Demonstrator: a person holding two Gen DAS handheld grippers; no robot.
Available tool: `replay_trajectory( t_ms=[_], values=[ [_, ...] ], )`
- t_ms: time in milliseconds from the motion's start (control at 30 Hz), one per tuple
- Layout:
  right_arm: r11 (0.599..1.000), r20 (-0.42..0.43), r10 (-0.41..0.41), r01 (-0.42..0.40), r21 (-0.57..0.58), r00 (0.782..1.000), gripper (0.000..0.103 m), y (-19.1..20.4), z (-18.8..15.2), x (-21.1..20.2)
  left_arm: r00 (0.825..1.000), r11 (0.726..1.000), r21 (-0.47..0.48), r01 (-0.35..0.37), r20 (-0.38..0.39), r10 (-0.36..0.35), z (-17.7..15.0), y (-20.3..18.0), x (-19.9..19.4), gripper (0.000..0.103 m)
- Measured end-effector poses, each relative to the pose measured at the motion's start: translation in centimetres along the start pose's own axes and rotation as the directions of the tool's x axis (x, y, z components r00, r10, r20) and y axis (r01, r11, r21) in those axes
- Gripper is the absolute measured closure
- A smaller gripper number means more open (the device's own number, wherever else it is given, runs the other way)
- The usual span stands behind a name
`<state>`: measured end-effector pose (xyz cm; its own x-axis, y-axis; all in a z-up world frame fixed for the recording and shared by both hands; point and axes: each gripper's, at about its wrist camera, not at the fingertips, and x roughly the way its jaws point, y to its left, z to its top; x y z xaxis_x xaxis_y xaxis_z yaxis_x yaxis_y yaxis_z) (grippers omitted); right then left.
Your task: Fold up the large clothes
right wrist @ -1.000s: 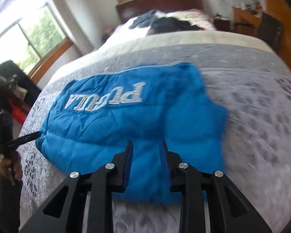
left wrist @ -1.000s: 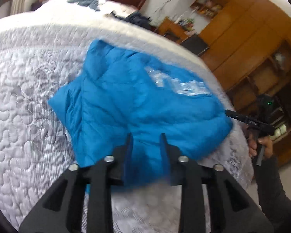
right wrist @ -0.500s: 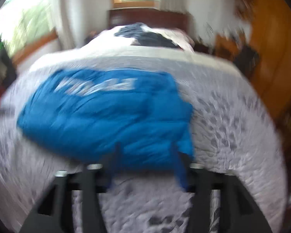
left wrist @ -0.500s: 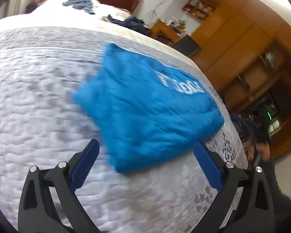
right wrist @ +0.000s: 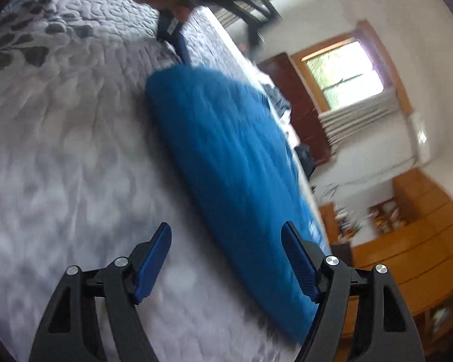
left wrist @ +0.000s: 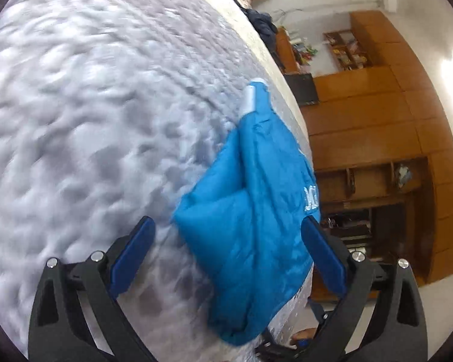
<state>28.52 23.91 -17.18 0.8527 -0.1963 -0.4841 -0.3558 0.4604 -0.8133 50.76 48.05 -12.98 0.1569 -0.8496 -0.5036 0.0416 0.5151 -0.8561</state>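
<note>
The blue puffer jacket point(left wrist: 250, 226) lies folded into a compact bundle on the quilted bedspread point(left wrist: 90, 120), near the bed's edge (white lettering shows along one side). Both the left gripper point(left wrist: 228, 253) and right gripper point(right wrist: 226, 259) hover with jaws spread wide, holding nothing. The fold looks essentially done; perhaps only a tidying remains

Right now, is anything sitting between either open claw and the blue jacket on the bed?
Nothing visible. Left claw and right claw are both open, with only bare quilt between them and the blue jacket.
</note>
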Motion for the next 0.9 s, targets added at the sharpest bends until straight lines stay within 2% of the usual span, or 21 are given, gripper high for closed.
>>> replay_trajectory(
  t_ms=[200,500,600,733,800,833,900],
  values=[
    [0.997,0.043,-0.071,0.073,-0.035,0.997,0.028,1.4,4.0,2.1,0.997,0.999,0.044,-0.003,-0.075,0.006,3.5,-1.5,4.2,0.006],
    [0.998,0.070,-0.065,0.067,-0.023,0.995,0.029,2.1,7.8,4.2,0.991,0.997,0.069,-0.031,-0.126,0.040,7.1,-3.4,8.4,0.010],
    [0.998,0.075,-0.058,0.059,-0.014,0.996,0.029,1.9,8.5,4.2,0.985,0.995,0.076,-0.060,-0.156,0.071,7.6,-3.7,9.6,0.030],
    [0.999,0.072,-0.045,0.045,0.006,0.996,0.030,2.9,9.5,3.4,0.981,0.996,0.061,-0.073,-0.175,0.082,8.2,-3.5,10.4,0.040],
    [1.000,0.065,-0.014,0.012,0.025,0.998,0.039,2.7,9.7,3.6,0.980,0.996,0.054,-0.075,-0.183,0.084,8.4,-3.3,10.5,0.049],
    [0.999,0.060,0.008,-0.010,0.037,0.998,0.046,2.6,9.8,3.8,0.979,0.996,0.052,-0.072,-0.187,0.080,8.6,-3.0,10.3,0.055],
    [0.998,0.063,0.016,-0.020,0.055,0.998,0.052,2.6,9.7,3.9,0.978,0.996,0.049,-0.072,-0.191,0.080,8.7,-2.7,9.9,0.060]
  ],
)
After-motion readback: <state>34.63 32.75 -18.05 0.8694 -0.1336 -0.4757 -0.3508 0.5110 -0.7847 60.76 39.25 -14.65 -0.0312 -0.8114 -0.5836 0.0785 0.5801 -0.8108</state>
